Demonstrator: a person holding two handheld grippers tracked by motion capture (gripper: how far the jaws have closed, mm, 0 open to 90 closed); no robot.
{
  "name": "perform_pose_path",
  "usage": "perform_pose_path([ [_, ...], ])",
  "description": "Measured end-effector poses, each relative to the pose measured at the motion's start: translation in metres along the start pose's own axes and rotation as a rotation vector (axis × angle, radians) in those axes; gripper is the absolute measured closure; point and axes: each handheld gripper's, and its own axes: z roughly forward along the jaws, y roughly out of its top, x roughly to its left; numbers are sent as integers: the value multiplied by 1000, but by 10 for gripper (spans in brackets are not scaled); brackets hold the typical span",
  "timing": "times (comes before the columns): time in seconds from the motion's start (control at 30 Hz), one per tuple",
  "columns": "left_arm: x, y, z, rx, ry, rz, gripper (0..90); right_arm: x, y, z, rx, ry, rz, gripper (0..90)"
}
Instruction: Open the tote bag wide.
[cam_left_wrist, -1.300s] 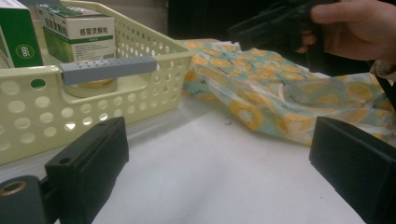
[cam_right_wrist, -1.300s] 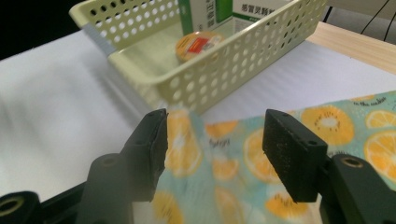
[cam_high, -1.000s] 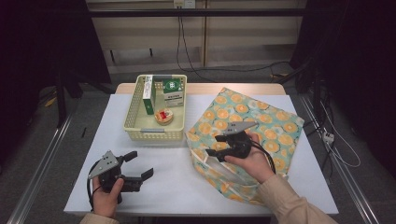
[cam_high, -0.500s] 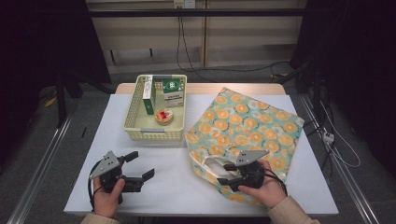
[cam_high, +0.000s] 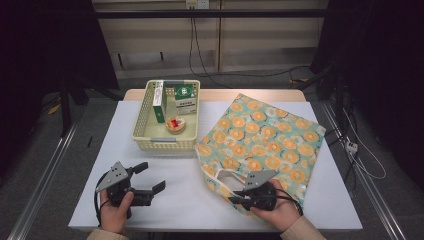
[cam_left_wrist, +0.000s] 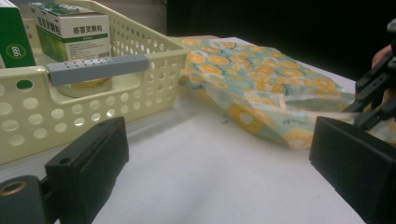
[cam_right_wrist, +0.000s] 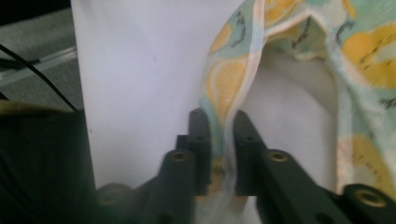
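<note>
One orange-print tote bag (cam_high: 260, 142) lies flat on the table's right half, long axis running from 1 o'clock down to 7, mouth and handle at the 7 end. The right gripper (cam_high: 239, 198) just closed and is pinching that handle (cam_right_wrist: 232, 105). The left gripper (cam_high: 150, 178), at 9 o'clock from it, is spread wide with nothing between. One basket (cam_high: 145, 120) holds two boxes and one small tub.

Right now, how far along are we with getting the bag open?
Done: the right gripper has just closed its fingers on the bag's handle. In hand: that pinch. Left: the bag lies flat, the boxes sit in the basket, and the left gripper rests open.
</note>
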Motion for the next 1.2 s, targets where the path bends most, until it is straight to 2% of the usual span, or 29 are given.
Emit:
perform_pose_path([
  [0.1, -1, 1, 0, -4, -2, -2, 47, -12, 12, -12, -53, -1, 51, 878],
  [0.17, -1, 1, 0, -6, -3, 1, 47, -26, 21, -22, -90, -25, 69, 883],
  [0.23, -1, 1, 0, -7, -3, 1, 47, -40, 27, -30, -144, -4, 133, 882],
  [0.3, -1, 1, 0, -5, -3, 0, 47, -52, 31, -36, -170, -8, 168, 879],
  [0.33, -1, 1, -1, -2, -3, 2, 47, -55, 32, -38, -170, -12, 169, 877],
  [0.5, 0, 1, -2, -5, 1, -1, 47, -56, 34, -37, -151, -12, 147, 874],
  [0.53, 0, 1, -2, -5, 1, -2, 47, -57, 33, -36, -158, 2, 156, 866],
  [0.6, 0, 1, -2, -5, -2, 1, 47, -59, 32, -37, -170, -6, 172, 862],
  [0.7, 0, 1, -1, -4, -2, 0, 47, -61, 32, -39, -192, 7, 193, 837],
  [0.8, 1, 0, -2, -1, 0, 5, 47, -58, 31, -38, -170, 5, 190, 840],
  [0.9, 0, 1, -1, -5, 2, 0, 47, -56, 30, -38, -180, 21, 191, 805],
  [0.97, -1, 1, -1, -3, -2, 2, 47, -57, 29, -38, -179, 19, 187, 837],
  [1.03, -1, 1, 0, -6, -4, -2, 47, -58, 28, -39, -185, 33, 192, 813],
  [1.1, -1, 0, 1, -5, -4, -3, 47, -57, 29, -41, -185, 10, 181, 871],
  [1.13, 0, 0, 1, 1, -4, 4, 47, -57, 30, -42, -173, -5, 168, 880],
  [1.2, 0, 0, 1, 2, -5, -1, 47, -60, 30, -43, -171, -29, 170, 885],
])
